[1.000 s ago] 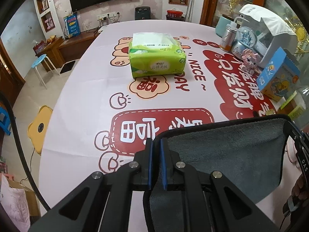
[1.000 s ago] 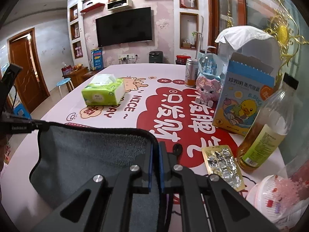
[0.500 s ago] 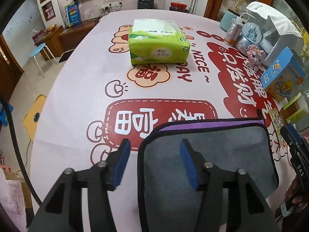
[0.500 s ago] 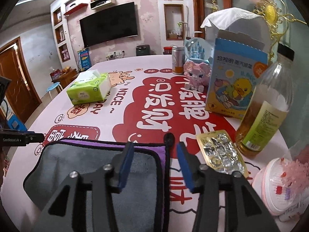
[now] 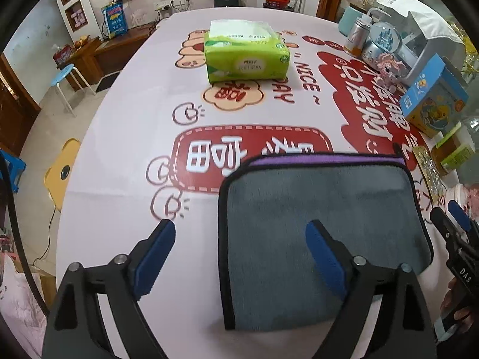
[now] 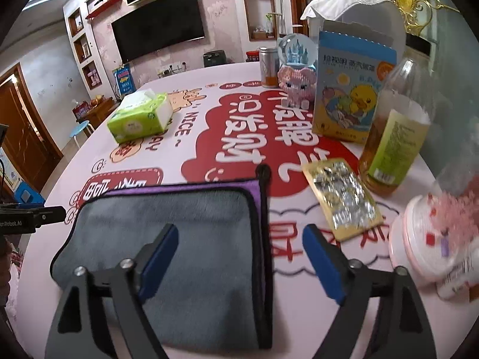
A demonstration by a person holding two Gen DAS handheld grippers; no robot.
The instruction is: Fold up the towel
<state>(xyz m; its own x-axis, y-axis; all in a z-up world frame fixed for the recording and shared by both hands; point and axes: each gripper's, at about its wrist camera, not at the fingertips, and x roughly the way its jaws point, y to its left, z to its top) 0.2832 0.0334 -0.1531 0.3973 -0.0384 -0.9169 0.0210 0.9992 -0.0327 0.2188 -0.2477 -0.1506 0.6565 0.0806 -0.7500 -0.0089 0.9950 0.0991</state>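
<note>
Flat on the pink printed worktop (image 5: 125, 137) lies the grey plush towel with black edging (image 5: 323, 227), folded over so that a strip of its purple underside shows along the far edge. Both grippers stand wide apart and hold nothing. The left gripper (image 5: 241, 246) hangs over the towel's left edge, one blue-padded finger out over the bare worktop and the other above the grey pile. The right gripper (image 6: 239, 252) straddles the towel's right edge (image 6: 265, 239) in the same way, its left finger above the cloth and its right finger over the printed cover. A small black loop (image 6: 263, 171) sticks out at the towel's far right corner. Well beyond the towel sits a green soft pack of tissues (image 5: 245, 55). To the right, near the towel, lies a gold-backed blister sheet of pills (image 6: 341, 200), just beside a clear bottle of amber liquid with a yellow-green label (image 6: 395, 137), and a blue carton printed with a yellow duck (image 6: 350, 89) stands behind them.
</note>
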